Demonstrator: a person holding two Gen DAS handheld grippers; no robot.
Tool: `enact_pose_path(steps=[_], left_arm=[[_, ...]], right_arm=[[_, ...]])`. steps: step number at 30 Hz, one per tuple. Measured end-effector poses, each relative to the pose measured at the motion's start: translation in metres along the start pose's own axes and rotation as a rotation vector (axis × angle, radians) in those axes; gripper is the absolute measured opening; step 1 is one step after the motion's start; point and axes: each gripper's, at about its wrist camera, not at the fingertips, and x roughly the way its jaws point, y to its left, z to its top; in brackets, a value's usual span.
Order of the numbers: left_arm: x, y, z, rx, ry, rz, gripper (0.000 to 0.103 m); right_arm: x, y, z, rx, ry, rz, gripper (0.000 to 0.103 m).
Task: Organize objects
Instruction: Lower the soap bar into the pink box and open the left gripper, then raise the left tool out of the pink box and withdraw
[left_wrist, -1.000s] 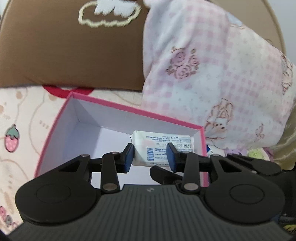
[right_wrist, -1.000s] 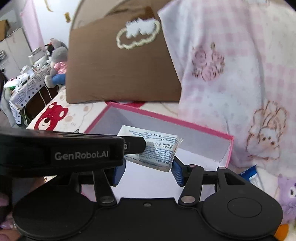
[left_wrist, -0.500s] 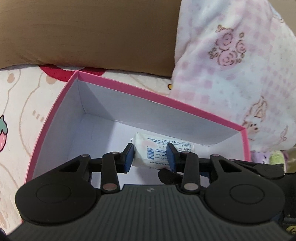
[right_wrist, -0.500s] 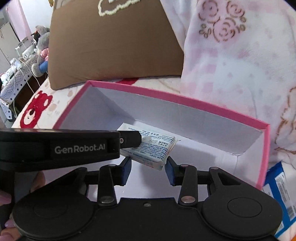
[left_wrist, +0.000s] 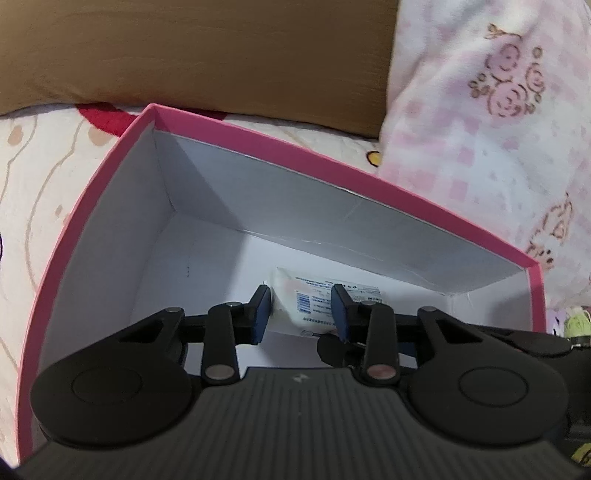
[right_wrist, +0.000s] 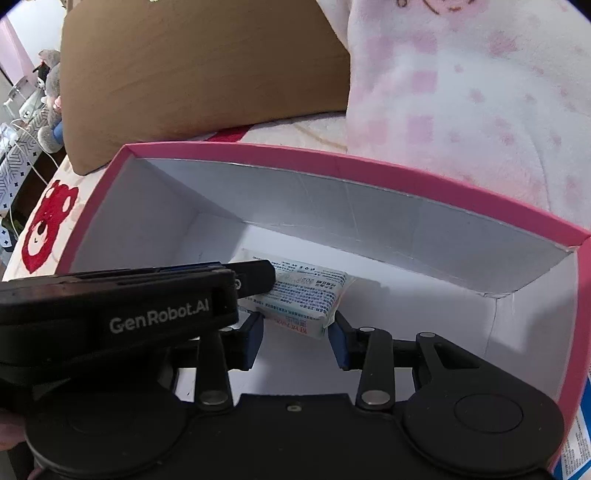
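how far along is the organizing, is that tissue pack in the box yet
Nearly in. Both grippers grip the tissue pack low inside the pink box, which holds nothing else visible. Left: letting go, then the blue packet outside the box's right edge.

A pink-rimmed cardboard box (right_wrist: 354, 162) lies on a cartoon-printed bedsheet (left_wrist: 48, 177), with a brown cushion (left_wrist: 207, 59) behind it and a pink checked plush blanket (left_wrist: 491, 122) behind and to its right. Inside, near the far wall, sits a white printed tissue packet (right_wrist: 310, 295), between both grippers' fingers
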Motion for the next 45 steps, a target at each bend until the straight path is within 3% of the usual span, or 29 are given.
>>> enact_pose_path(steps=[7, 14, 19, 22, 27, 33, 36, 45], left_arm=[[0.006, 0.006, 0.001, -0.036, 0.019, 0.051, 0.026], [0.007, 0.013, 0.003, -0.084, 0.008, 0.045, 0.024], [0.007, 0.012, 0.000, -0.086, 0.027, 0.045, 0.024], [0.001, 0.005, -0.001, -0.069, 0.015, 0.060, 0.028], [-0.017, -0.001, -0.002, -0.062, 0.002, 0.037, 0.038], [-0.059, -0.012, -0.012, -0.031, -0.034, 0.038, 0.050], [-0.079, -0.017, -0.016, -0.026, -0.034, 0.036, 0.056], [-0.133, -0.036, -0.031, -0.007, 0.003, 0.002, 0.058]], right_arm=[[0.012, 0.001, -0.002, 0.019, 0.002, -0.016, 0.040], [0.014, 0.000, -0.002, 0.054, -0.022, -0.046, 0.039], [0.004, 0.002, 0.000, 0.031, 0.015, -0.080, 0.046], [-0.013, 0.010, -0.004, -0.025, 0.011, -0.086, 0.053], [-0.045, 0.021, -0.016, -0.140, -0.018, -0.098, 0.055], [-0.077, 0.018, -0.030, -0.170, -0.067, -0.078, 0.056], [-0.098, 0.023, -0.036, -0.194, -0.092, -0.065, 0.061], [-0.147, 0.044, -0.056, -0.305, -0.124, -0.072, 0.075]])
